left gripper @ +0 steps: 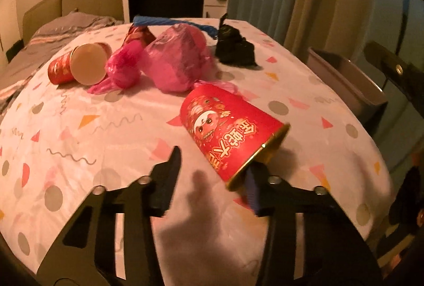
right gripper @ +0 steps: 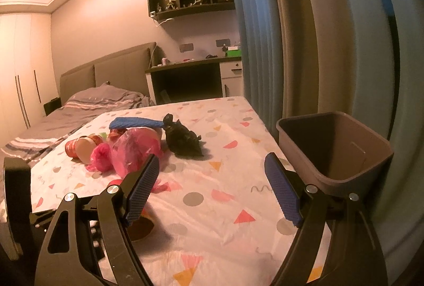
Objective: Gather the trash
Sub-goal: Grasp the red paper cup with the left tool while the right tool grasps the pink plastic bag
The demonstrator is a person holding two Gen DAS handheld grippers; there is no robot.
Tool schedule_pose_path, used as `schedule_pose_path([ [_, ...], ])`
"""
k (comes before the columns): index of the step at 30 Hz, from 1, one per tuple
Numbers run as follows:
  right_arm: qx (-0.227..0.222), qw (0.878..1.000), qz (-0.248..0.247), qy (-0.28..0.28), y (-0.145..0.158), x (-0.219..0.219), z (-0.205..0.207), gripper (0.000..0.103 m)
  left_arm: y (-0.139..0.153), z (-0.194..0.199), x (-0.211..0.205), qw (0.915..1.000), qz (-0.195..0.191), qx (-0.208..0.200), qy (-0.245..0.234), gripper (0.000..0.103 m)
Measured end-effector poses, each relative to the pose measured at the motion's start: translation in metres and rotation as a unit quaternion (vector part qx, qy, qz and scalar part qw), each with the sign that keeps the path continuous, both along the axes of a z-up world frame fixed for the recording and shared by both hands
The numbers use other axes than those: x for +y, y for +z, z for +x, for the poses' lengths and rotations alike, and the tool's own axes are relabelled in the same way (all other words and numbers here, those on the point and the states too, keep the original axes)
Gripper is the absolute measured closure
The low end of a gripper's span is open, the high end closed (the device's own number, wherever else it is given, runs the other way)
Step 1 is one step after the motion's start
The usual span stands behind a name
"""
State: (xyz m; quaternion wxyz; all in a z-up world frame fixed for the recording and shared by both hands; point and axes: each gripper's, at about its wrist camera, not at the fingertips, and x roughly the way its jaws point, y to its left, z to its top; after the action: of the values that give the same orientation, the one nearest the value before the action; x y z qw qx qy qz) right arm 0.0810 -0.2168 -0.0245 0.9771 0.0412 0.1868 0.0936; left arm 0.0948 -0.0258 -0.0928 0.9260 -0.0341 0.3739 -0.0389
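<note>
One red paper cup (left gripper: 228, 132) lies on its side near the bench's front right corner, its gold-rimmed mouth turned toward the left tongs (left gripper: 212, 180). The right-hand finger (left gripper: 251, 188) of those tongs reaches into the mouth while the other finger stands clear on the cloth outside, so the jaws sit partly drawn in around the cup wall but, as far as the blurred view allows, not yet pinching it. No earlier moment is needed to judge the step: it is a rim grasp in the making.

To do it well, the inner finger should go a little deeper so the pad bears on wall rather than on the rolled rim alone — paper buckles if squeezed hard, so a light, even press is enough. Keep the cup from rolling toward the right edge as the outer finger comes in.

Further back, toward the middle of the bench (left gripper: 111, 143), lie two pink plastic bags (left gripper: 175, 61), a second red cup (left gripper: 79, 66) on its side at the left, a crumpled black bag (left gripper: 234, 47) and something blue (right gripper: 135, 122) near the far edge.

The right tongs (right gripper: 212, 180) stand wide and hold nothing, hovering over the front of the bench. Just off the right edge waits the brown bin (right gripper: 336, 148), open-topped — the likely place for the cup once lifted.
</note>
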Motion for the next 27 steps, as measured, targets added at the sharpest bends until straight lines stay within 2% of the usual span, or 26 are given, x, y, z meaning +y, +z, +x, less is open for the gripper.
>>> schedule_pose_path([
  [1, 0.001, 1.0, 0.0, 0.002, -0.001, 0.001, 0.0, 0.024, 0.0, 0.002, 0.002, 1.0, -0.004, 0.004, 0.003, 0.072],
  [3, 0.004, 1.0, 0.0, 0.005, -0.003, 0.001, 0.001, 0.024, -0.001, 0.007, 0.008, 0.9998, -0.009, 0.011, 0.011, 0.09],
  [5, 0.008, 1.0, -0.001, 0.01, -0.005, 0.004, 0.003, 0.024, -0.001, 0.01, 0.014, 0.9996, -0.016, 0.012, 0.018, 0.097],
  [14, 0.015, 0.999, -0.014, 0.044, -0.008, 0.031, 0.02, 0.024, 0.013, 0.008, 0.045, 0.998, -0.039, -0.02, 0.046, 0.099],
  [20, 0.014, 0.997, -0.028, 0.074, -0.01, 0.061, 0.039, 0.024, 0.032, 0.003, 0.083, 0.9934, -0.041, -0.051, 0.094, 0.099],
  [27, 0.031, 0.993, -0.037, 0.11, -0.015, 0.105, 0.076, 0.024, 0.042, 0.007, 0.12, 0.9873, -0.045, -0.065, 0.138, 0.099],
])
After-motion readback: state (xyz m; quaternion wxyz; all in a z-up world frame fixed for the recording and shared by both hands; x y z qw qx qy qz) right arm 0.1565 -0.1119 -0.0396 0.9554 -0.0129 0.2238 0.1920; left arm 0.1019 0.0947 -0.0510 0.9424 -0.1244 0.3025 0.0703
